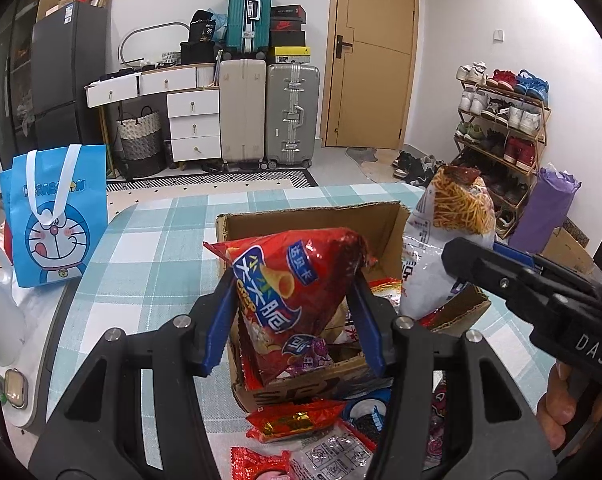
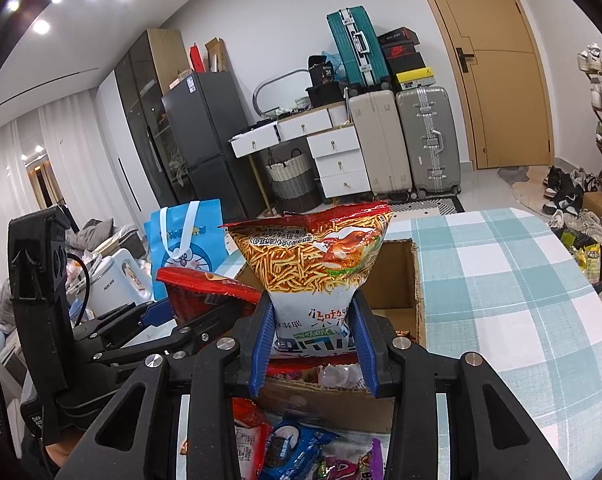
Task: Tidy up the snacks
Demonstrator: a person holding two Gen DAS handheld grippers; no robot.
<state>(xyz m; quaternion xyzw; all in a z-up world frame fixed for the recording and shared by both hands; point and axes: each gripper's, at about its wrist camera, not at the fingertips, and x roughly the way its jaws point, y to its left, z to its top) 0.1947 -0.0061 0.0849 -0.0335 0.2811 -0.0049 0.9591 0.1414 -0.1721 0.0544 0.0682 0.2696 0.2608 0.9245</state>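
The left tool [image 1: 293,316] is closed on a red crisp bag [image 1: 289,296], its blue pads pressing the bag's two sides, and it holds the bag above the open cardboard box [image 1: 317,216]. The right tool [image 2: 315,344] is clamped tight on the narrow white lower part of a noodle-snack bag [image 2: 313,256], whose printed top spreads wide above the pads. Both bags hang over the box, the red one to the left of the noodle one, close together; in the left wrist view the noodle-snack bag [image 1: 457,208] stands up at the box's right edge with the right tool [image 1: 461,256] gripping it from the right.

The box sits on a worktop [image 2: 501,280] covered with a teal and white checked cloth. More packets lie inside it. On the near side of the box, loose snacks lie on the cloth: a red and gold packet [image 1: 297,420], a blue packet [image 2: 297,448] and a clear printed wrapper [image 1: 333,456].

At the far left edge of the worktop stands a blue cartoon bag [image 1: 57,216] with white handles.
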